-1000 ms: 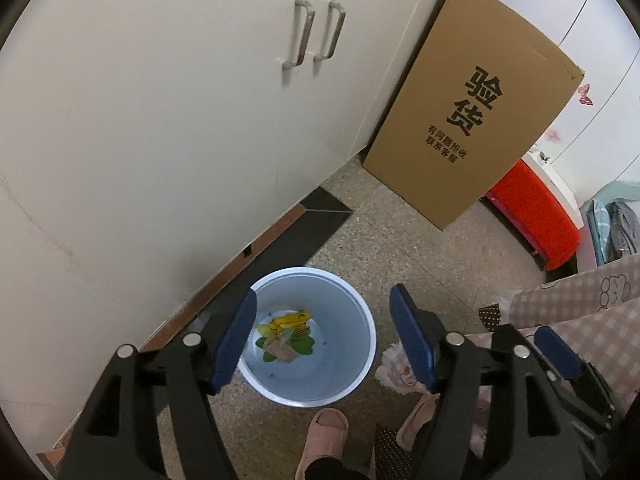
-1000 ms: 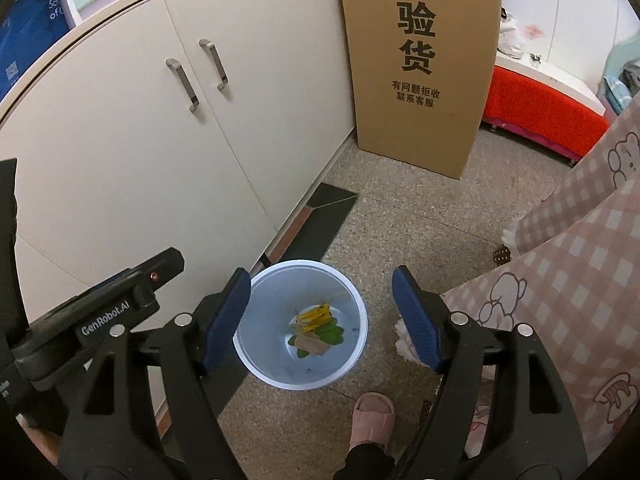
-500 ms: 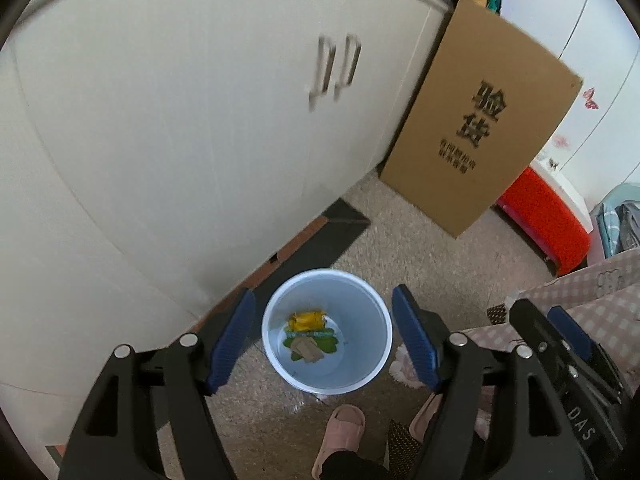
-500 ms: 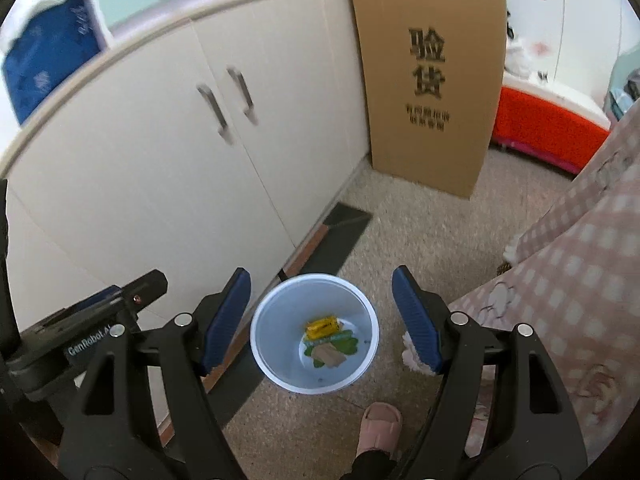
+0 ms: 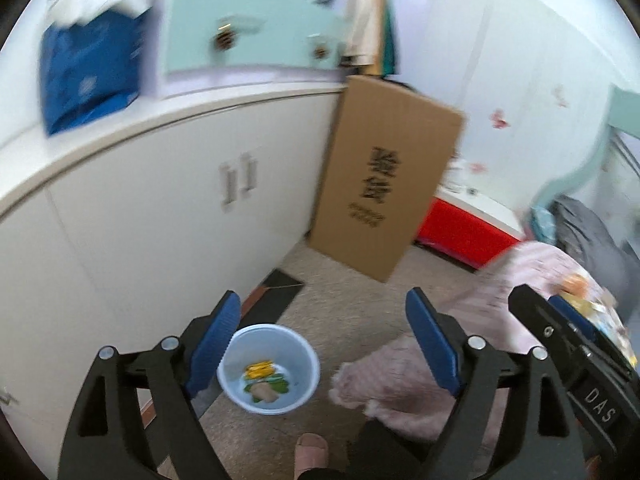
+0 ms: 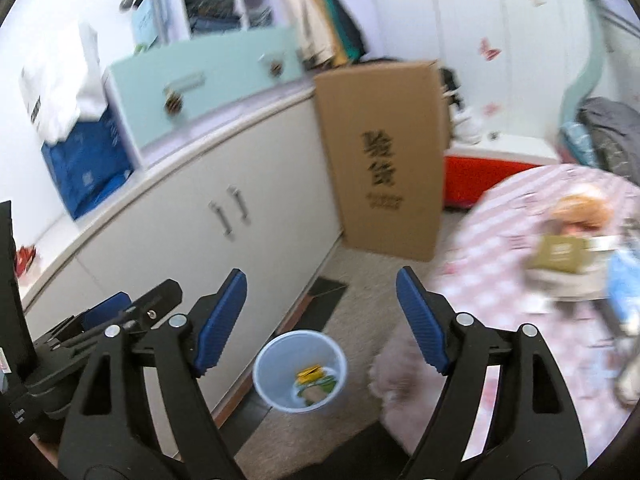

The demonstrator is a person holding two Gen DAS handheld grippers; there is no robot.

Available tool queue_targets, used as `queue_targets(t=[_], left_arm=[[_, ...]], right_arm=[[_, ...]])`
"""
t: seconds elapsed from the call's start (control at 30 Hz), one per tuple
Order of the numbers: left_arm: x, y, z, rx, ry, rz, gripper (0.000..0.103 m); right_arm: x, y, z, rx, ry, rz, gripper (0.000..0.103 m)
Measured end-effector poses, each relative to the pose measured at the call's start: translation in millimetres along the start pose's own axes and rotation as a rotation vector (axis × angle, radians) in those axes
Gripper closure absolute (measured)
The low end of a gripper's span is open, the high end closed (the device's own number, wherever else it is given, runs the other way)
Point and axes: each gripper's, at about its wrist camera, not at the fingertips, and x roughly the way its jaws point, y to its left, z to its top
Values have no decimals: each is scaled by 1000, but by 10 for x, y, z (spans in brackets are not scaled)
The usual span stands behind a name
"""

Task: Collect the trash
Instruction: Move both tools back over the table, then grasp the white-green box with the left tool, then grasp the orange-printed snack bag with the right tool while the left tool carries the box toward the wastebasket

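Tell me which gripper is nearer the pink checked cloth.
Right. The right gripper sits beside the pink checked cloth, which fills its view's right side; the left gripper is farther, on the white cabinet's side. Both jaws have just been opening, empty.

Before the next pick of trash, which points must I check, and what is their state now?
1. Left gripper empty, jaws just opened wider: ok.
2. Right gripper empty and open: ok.
3. Light blue bin upright on the floor by the white cabinet: ok.
4. Earlier trash, yellow wrapper, inside the bin: ok.
5. Next trash on the pink checked table: cannot tell, view blurred.
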Motion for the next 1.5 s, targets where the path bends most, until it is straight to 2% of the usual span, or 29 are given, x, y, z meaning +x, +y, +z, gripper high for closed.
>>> queue_targets(t=[0.13,0.27,0.47,0.57,0.67,0.97,1.03,1.1,1.13,1.2,1.3,1.5], left_arm=[[-118,-651,-52,86,3,-89,20],[-145,-1273,-139,174,22,-158,19],[-32,-2247,-396,318,90,-262,18],[44,-2480,-488,357,99,-258,18],[197,-2742,-538,401,109,-213,18],[552,-2971,-476,449,135,-121,20],[619,-2975,-442,453,156,-125,37],[661,-2949,-415,437,189,-154,72],[672,-2935,-395,430,195,-156,75],[629,-2874,-347,416,172,-164,92],[556,-2756,-251,395,135,-172,99],[403,-2450,104,287,29,-192,100]], right_arm=[[-476,-527,39,47,-62,-118,27],[-793,-1055,-40,99,-89,-241,27],[-1017,-1812,-217,213,-78,-337,27],[-1092,-2076,-287,248,-70,-351,27],[-1095,-2235,-315,261,-60,-360,27],[-964,-2351,-229,237,-26,-337,27],[-928,-2333,-179,226,-18,-324,27],[-887,-2322,-105,216,-8,-304,27],[-856,-2310,-49,208,-2,-297,27],[-809,-2298,36,198,4,-277,27],[-695,-2289,200,209,24,-240,26],[-277,-2230,527,314,95,-145,18]])
